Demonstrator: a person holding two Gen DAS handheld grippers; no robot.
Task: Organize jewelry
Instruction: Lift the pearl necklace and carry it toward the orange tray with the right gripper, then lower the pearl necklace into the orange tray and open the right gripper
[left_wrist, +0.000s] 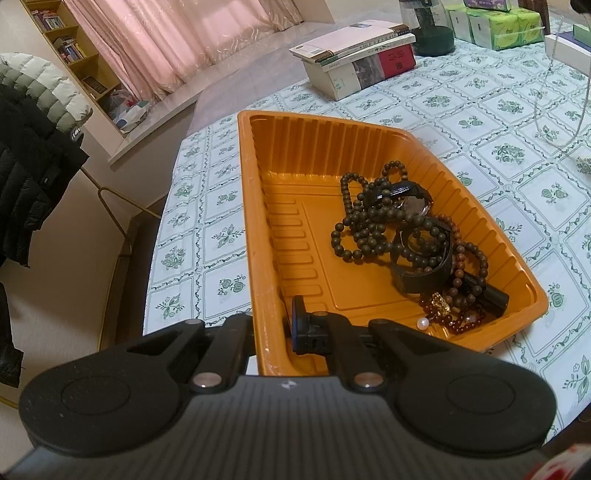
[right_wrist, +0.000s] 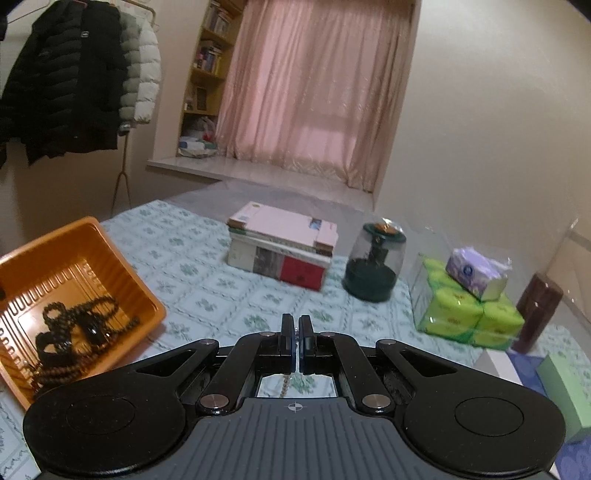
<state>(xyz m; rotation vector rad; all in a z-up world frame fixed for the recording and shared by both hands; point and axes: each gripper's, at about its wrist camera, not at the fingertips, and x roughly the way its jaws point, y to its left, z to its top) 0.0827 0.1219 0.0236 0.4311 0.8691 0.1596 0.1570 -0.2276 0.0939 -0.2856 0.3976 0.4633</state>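
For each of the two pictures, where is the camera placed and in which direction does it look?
Left wrist view: sits on the left tongs, looking down along them into the orange tray of bead bracelets; the tongs are clamped on the tray's near rim.
Right wrist view: sits on the right tongs, held higher, looking across the table toward the pink curtain; the tongs are shut on a thin chain.
Shared: the orange tray, the stack of books, the green tissue packs, and the curtain.

One orange tray (left_wrist: 255, 221) sitting on the table (left_wrist: 480, 110), two tools (left_wrist: 273, 328) (right_wrist: 297, 332) showing, two jackets (right_wrist: 62, 74) hanging, one glass dome (right_wrist: 373, 266) standing.
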